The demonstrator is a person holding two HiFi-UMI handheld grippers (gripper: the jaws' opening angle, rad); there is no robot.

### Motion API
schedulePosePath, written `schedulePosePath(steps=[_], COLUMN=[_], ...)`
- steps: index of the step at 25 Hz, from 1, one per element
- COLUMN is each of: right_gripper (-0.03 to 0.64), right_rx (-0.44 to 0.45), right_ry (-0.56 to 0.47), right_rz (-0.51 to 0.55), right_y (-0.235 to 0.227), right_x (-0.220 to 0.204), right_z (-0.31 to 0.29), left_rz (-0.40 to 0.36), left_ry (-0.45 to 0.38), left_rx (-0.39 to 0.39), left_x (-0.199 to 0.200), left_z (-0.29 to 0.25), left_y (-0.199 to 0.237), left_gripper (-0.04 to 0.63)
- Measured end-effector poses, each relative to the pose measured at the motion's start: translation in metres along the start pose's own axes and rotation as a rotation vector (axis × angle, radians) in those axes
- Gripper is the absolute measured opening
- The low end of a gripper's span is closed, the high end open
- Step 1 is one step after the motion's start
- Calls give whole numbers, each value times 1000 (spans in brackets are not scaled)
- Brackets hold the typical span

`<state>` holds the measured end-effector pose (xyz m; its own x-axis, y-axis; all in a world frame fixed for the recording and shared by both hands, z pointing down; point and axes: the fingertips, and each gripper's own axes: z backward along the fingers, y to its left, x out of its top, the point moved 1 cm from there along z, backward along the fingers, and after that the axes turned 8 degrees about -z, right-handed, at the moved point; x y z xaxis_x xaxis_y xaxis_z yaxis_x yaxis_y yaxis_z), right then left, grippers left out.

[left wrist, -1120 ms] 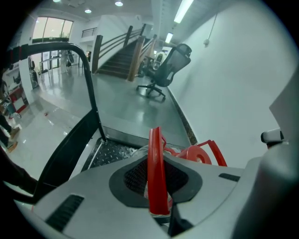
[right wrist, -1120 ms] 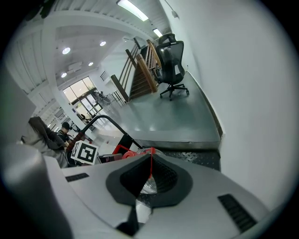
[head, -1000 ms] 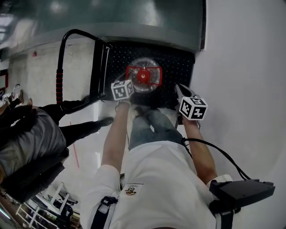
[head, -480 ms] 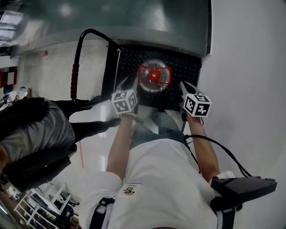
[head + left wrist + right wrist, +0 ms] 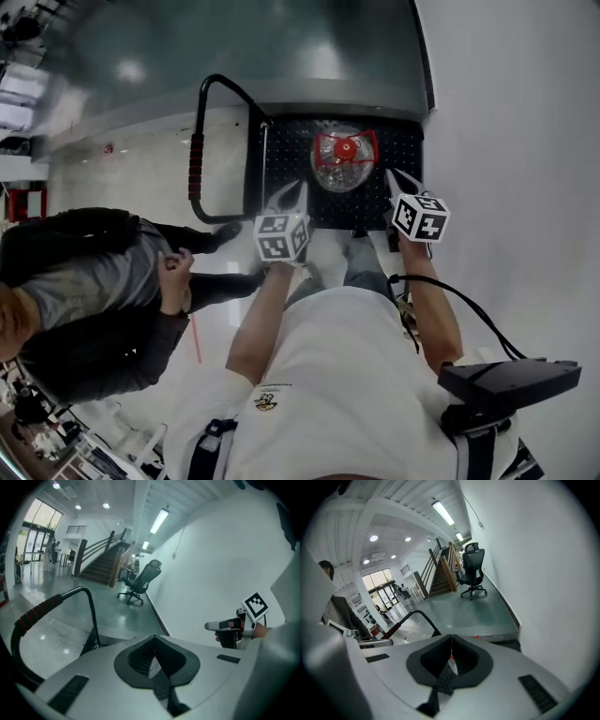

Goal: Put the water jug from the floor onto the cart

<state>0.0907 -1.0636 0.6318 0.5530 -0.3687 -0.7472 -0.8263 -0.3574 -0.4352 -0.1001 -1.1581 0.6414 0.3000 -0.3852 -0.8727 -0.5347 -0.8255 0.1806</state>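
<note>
Now left hand-held gripper [image 5: 289,194] just clenched empty, right hand-held gripper [image 5: 403,178] likewise clenched; water jug [image 5: 343,159] on cart [image 5: 394,150]; bystander [image 5: 94,277] near handle [image 5: 196,164].

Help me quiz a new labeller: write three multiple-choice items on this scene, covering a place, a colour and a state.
1. Where is the water jug? A the floor; B the cart; C a gripper.
2. What colour is the jug's cap? A blue; B red; C green.
3. How are the left gripper and right gripper? A open; B shut on the jug; C shut, empty.
Answers: B, it stands on the cart; B, red shows on top; C, both pairs of jaws meet with nothing between, the left having just closed.
</note>
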Motion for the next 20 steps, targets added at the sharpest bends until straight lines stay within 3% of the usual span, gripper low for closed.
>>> schedulePosePath(steps=[8, 20], right_gripper=[16, 15], right_rx=[-44, 14], right_ry=[-96, -114], right_rz=[2, 38], right_y=[111, 146], right_x=[-43, -84], right_z=[111, 152], left_rz=[-51, -35], left_ry=[-23, -106], left_rx=[-94, -91], left_x=[3, -5], left_z=[141, 197], left_y=[-11, -41], left_gripper=[5, 4])
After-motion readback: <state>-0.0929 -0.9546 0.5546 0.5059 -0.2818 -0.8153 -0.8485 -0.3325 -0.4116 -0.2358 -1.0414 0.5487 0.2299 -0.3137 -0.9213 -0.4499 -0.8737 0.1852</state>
